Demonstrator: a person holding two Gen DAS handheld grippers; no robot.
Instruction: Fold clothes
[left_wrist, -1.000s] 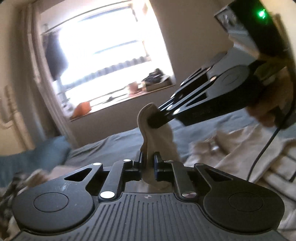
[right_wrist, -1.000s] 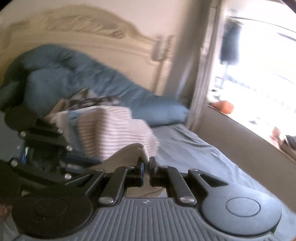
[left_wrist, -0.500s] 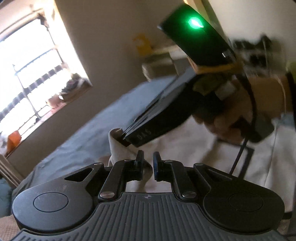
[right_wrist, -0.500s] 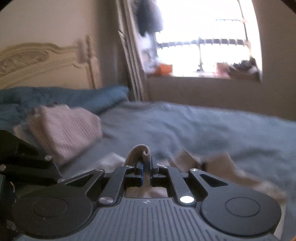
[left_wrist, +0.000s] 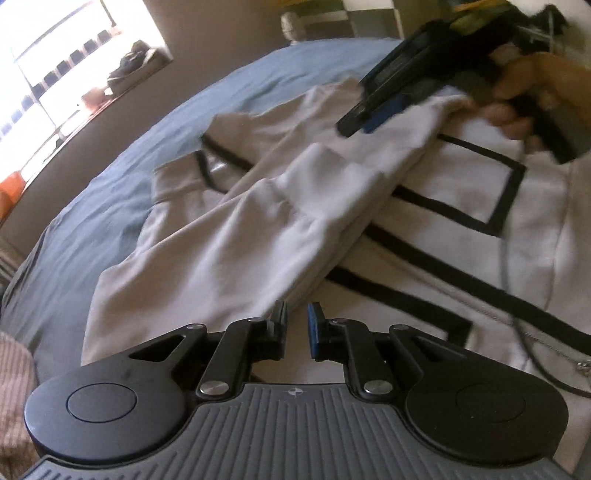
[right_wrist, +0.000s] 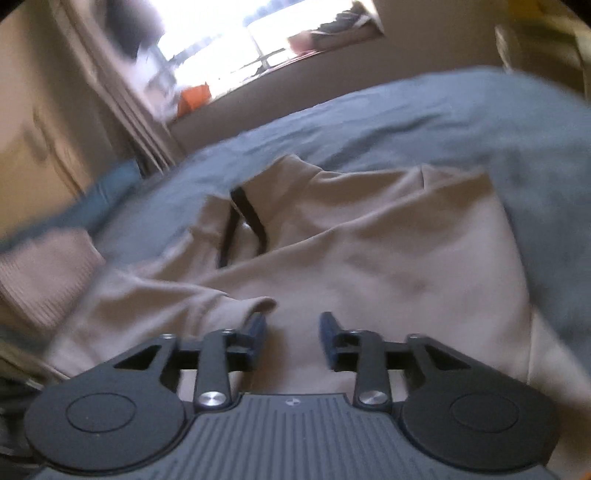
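Both wrist cameras look down from close above the bed (left_wrist: 110, 206), sharing the cream jacket (right_wrist: 388, 266) and far window (right_wrist: 236, 40)

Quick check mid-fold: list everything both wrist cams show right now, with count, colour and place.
Garment: one, cream with black stripes, spread on the bed, a sleeve laid across it.
Bed cover: one, blue-grey, under the garment.
Ribbed knit: one, pinkish-beige, on the bed to the garment's left in the right wrist view.
Pillow: one, blue, by the window wall.
Window: one, bright, clutter on its sill.
Orange object: one, on the sill.
Left gripper: black, open, above the garment.
Right gripper: black, open, above the garment.
Hand: one, holding the right gripper.
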